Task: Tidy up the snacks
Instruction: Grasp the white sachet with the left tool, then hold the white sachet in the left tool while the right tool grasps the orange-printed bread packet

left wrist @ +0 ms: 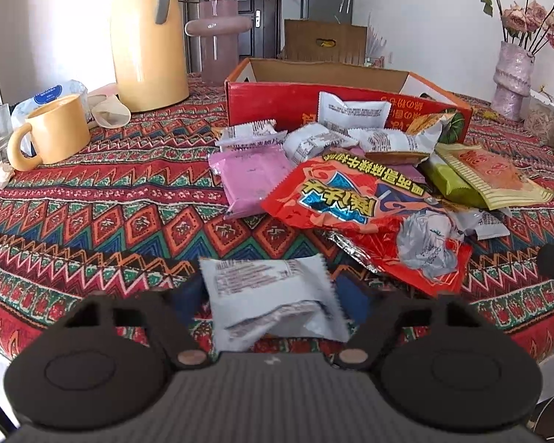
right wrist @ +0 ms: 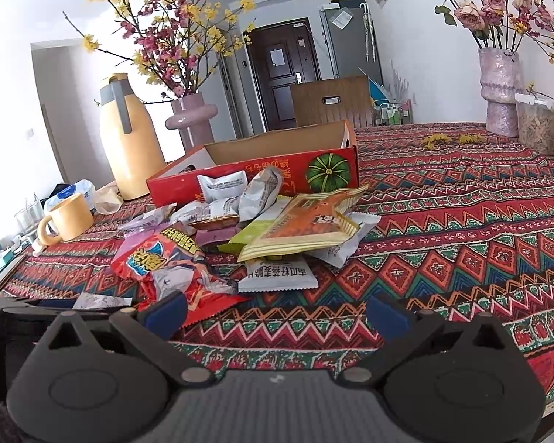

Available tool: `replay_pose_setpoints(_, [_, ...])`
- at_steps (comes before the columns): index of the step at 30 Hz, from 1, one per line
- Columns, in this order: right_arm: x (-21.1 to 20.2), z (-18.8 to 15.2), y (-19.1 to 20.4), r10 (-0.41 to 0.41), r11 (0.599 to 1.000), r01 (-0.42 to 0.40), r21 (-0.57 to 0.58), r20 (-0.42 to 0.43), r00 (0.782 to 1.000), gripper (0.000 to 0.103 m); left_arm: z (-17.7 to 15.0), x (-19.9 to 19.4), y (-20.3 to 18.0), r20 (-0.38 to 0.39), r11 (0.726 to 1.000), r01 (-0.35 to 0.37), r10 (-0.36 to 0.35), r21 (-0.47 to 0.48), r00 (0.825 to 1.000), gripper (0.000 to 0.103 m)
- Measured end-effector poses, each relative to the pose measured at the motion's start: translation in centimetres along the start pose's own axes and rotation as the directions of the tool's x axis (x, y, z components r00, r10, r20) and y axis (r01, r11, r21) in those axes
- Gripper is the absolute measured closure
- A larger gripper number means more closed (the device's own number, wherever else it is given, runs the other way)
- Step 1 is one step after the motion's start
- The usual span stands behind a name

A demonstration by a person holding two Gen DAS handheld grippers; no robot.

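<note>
A pile of snack packets lies on the patterned tablecloth in front of an open red cardboard box (left wrist: 277,103) (right wrist: 262,171). The pile holds a big red bag (left wrist: 365,206) (right wrist: 173,269), a pink packet (left wrist: 251,177), a green packet (left wrist: 450,181), an orange-and-yellow packet (left wrist: 495,173) (right wrist: 306,225) and several small white packets (left wrist: 351,110). My left gripper (left wrist: 273,295) is shut on a small white packet (left wrist: 273,295), held near the table's front edge. My right gripper (right wrist: 277,310) is open and empty, its left finger beside the red bag.
A yellow thermos jug (left wrist: 147,37) (right wrist: 129,136) and a yellow mug (left wrist: 55,133) (right wrist: 70,216) stand at the left. A pink vase (left wrist: 218,37) stands behind the box, another pink vase (left wrist: 513,74) (right wrist: 498,92) at the far right. A chair back (right wrist: 330,101) rises behind the table.
</note>
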State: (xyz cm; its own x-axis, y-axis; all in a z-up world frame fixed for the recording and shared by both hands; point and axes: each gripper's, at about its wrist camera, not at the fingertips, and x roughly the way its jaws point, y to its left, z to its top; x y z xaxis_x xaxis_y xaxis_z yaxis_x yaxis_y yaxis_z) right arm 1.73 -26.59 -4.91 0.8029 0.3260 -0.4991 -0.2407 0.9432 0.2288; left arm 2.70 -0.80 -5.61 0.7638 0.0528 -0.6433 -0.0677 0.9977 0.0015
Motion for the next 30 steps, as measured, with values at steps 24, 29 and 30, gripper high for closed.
replay_pose_setpoints(24, [0.1,0.1,0.8,0.002,1.0,-0.002,-0.023,-0.002,1.0,0.0,0.8,-2.5,1.4,0.09,0.998,0.063,-0.061,-0.02,0.994,0.054])
replay_pose_setpoints(29, [0.3,0.4,0.6,-0.006,1.0,0.006,-0.02,0.002,1.0,0.0,1.6,-2.9,1.6,0.12,0.995,0.092,-0.089,-0.024,0.989,0.054])
replay_pose_setpoints(30, [0.2,0.5,0.6,-0.006,1.0,0.006,-0.021,0.008,1.0,0.0,1.8,-3.0,1.6,0.129,0.995,0.099,-0.094,-0.028,0.987,0.054])
